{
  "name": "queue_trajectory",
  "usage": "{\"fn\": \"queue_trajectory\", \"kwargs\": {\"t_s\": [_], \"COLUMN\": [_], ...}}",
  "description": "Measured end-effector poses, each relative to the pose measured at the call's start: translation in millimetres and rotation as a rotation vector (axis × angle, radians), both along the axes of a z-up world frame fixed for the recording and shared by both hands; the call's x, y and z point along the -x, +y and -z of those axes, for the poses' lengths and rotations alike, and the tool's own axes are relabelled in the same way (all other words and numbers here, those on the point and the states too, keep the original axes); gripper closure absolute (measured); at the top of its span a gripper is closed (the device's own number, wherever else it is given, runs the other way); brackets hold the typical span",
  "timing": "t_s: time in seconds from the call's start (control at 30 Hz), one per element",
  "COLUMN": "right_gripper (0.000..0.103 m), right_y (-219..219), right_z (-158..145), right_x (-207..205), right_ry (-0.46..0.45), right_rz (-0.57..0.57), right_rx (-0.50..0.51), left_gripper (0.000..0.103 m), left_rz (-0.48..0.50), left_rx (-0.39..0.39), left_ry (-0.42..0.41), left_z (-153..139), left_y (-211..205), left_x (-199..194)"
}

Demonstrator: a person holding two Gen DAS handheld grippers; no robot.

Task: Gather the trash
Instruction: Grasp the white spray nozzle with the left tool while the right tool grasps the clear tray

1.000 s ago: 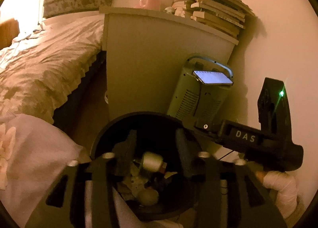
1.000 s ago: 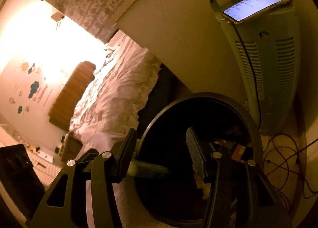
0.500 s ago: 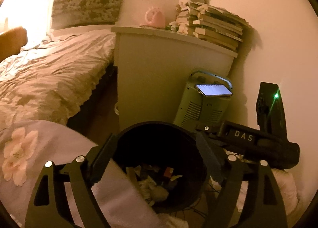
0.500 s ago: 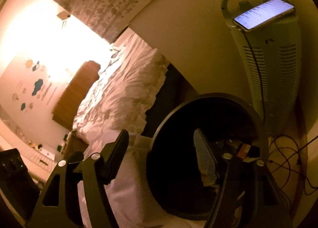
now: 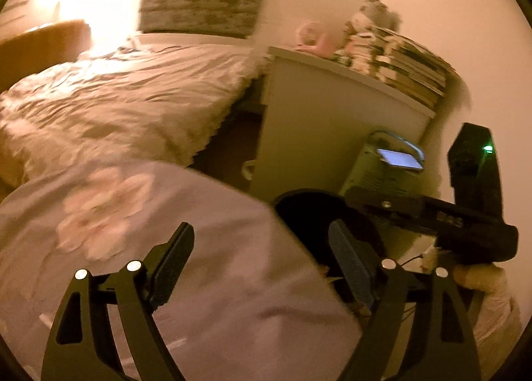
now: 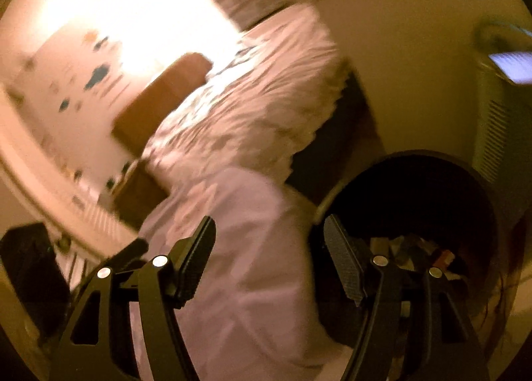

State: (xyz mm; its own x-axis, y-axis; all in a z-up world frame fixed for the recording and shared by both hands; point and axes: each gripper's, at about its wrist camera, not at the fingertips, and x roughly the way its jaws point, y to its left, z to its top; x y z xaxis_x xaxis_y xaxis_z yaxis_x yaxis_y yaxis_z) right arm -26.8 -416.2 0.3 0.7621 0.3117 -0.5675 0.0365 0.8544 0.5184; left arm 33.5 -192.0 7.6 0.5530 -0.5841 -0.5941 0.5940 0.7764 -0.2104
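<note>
Your left claw (image 5: 259, 261) spread, empty, over pale floral bedding (image 5: 133, 214) | your right claw (image 6: 269, 254) spread, empty, its right finger at the round black trash bin (image 6: 415, 201) | scraps (image 6: 409, 248) inside bin | green heater (image 5: 382, 171) beyond.

Rumpled bed (image 5: 133, 98), white cabinet (image 5: 319, 128) with stacked books (image 5: 405, 68), heater (image 5: 382, 168)

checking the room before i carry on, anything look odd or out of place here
One thing: a lit phone lies on top of the floor heater beside the black trash bin, an odd perch. The book stack on the white cabinet looks uneven. Nothing looks spilled.
</note>
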Motion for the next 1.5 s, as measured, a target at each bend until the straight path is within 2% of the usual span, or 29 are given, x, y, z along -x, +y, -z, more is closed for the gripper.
{"fn": "queue_trajectory", "kwargs": {"t_s": [0.13, 0.2, 0.27, 0.4, 0.47, 0.57, 0.77, 0.9, 1.07, 1.1, 1.13, 1.23, 1.27, 1.33, 1.43, 1.5], "right_gripper": [0.030, 0.029, 0.026, 0.026, 0.025, 0.025, 0.025, 0.025, 0.025, 0.028, 0.040, 0.047, 0.053, 0.056, 0.057, 0.057], "right_y": [52.6, 76.0, 105.9, 164.5, 185.6, 219.0, 259.6, 278.0, 288.6, 289.2, 288.9, 282.3, 276.7, 265.4, 239.8, 221.2], "right_z": [-11.6, -14.8, -17.4, -18.0, -14.6, -6.8, 11.3, 26.2, 45.5, 48.6, 50.5, 49.8, 48.3, 46.3, 40.5, 34.7], "right_x": [-10.0, -13.3, -16.5, -21.7, -23.6, -31.4, -44.3, -53.9, -71.9, -73.9, -75.5, -76.3, -77.1, -79.1, -82.1, -83.4], "right_ry": [-0.016, -0.024, -0.034, -0.062, -0.077, -0.068, -0.009, 0.037, 0.130, 0.148, 0.162, 0.178, 0.187, 0.199, 0.220, 0.217], "right_rz": [-0.200, -0.290, -0.394, -0.606, -0.697, -0.837, -1.093, -1.198, -1.256, -1.263, -1.265, -1.225, -1.193, -1.119, -0.969, -0.854], "right_rx": [0.145, 0.214, 0.321, 0.526, 0.604, 0.733, 0.840, 0.898, 0.897, 0.887, 0.882, 0.847, 0.832, 0.817, 0.736, 0.646], "left_gripper": [0.021, 0.021, 0.021, 0.024, 0.029, 0.030, 0.030, 0.030, 0.030, 0.030, 0.030, 0.029, 0.028, 0.028, 0.028, 0.030], "left_rz": [-0.103, -0.185, -0.248, -0.373, -0.401, -0.418, -0.410, -0.412, -0.397, -0.394, -0.394, -0.400, -0.403, -0.410, -0.407, -0.406], "left_rx": [0.019, 0.022, 0.043, 0.087, 0.100, 0.131, 0.136, 0.129, 0.111, 0.107, 0.103, 0.102, 0.103, 0.101, 0.073, 0.037], "left_ry": [0.036, 0.063, 0.104, 0.194, 0.229, 0.272, 0.301, 0.321, 0.335, 0.337, 0.338, 0.348, 0.351, 0.355, 0.343, 0.326], "left_z": [6.7, 12.6, 18.9, 38.4, 45.5, 54.7, 60.2, 64.2, 69.1, 70.2, 71.2, 73.9, 74.6, 76.4, 78.1, 79.8], "left_y": [53.3, 84.4, 109.6, 159.6, 172.0, 184.8, 187.0, 189.3, 188.7, 188.4, 187.7, 189.1, 189.4, 189.0, 181.9, 174.4], "left_x": [-8.9, -13.9, -19.0, -27.8, -29.9, -31.2, -31.7, -31.6, -29.8, -29.4, -29.3, -28.5, -28.7, -28.5, -29.0, -29.9]}}
